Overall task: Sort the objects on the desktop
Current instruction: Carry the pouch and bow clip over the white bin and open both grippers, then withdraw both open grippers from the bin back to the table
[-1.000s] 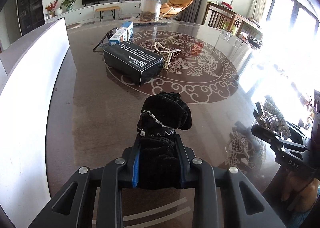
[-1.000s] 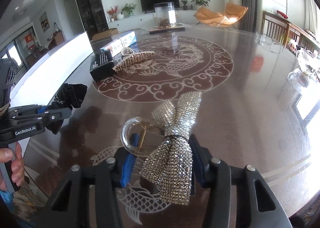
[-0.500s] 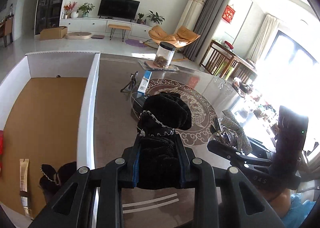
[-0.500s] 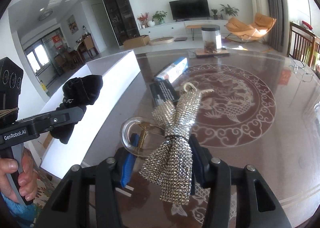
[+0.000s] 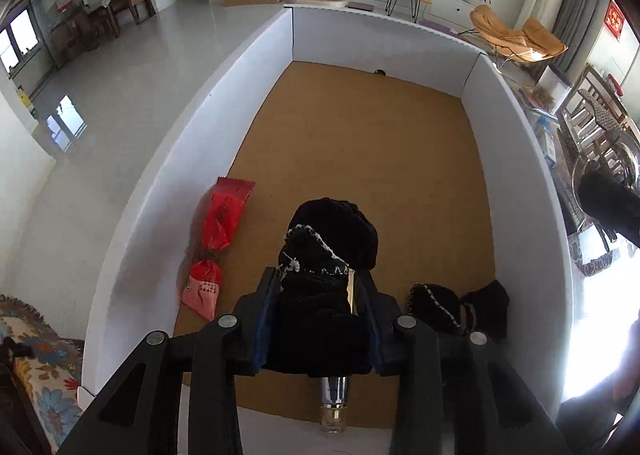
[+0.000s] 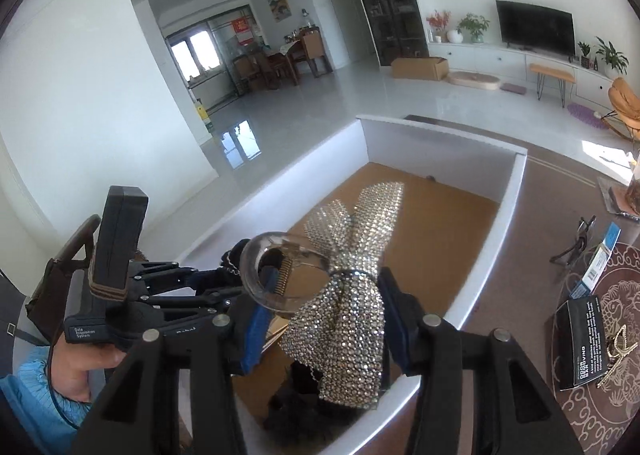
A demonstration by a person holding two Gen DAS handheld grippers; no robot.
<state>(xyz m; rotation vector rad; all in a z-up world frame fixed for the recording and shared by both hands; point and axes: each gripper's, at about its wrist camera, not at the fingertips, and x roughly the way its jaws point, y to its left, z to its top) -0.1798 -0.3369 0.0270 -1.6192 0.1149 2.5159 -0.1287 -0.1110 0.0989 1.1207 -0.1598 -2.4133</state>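
My left gripper [image 5: 318, 283] is shut on a black velvet hair accessory [image 5: 328, 255] with a beaded trim and holds it above the brown floor of the white-walled box [image 5: 256, 55]. My right gripper [image 6: 324, 295] is shut on a rhinestone bow hair clip [image 6: 352, 287] with a clear ring, held over the near corner of the same box [image 6: 512, 191]. The left gripper also shows in the right wrist view [image 6: 192, 287], to the left of the bow.
In the box lie a red packet [image 5: 224, 215], a pink packet [image 5: 202, 287], another black accessory [image 5: 436, 305] and a small bottle [image 5: 334, 403]. On the table to the right are a black box [image 6: 580, 339], a gold claw clip [image 6: 618, 347] and a blue-white box [image 6: 600, 259].
Both grippers swung left from the table to above the white box, each still holding its item. The left one now looks straight down into the box.
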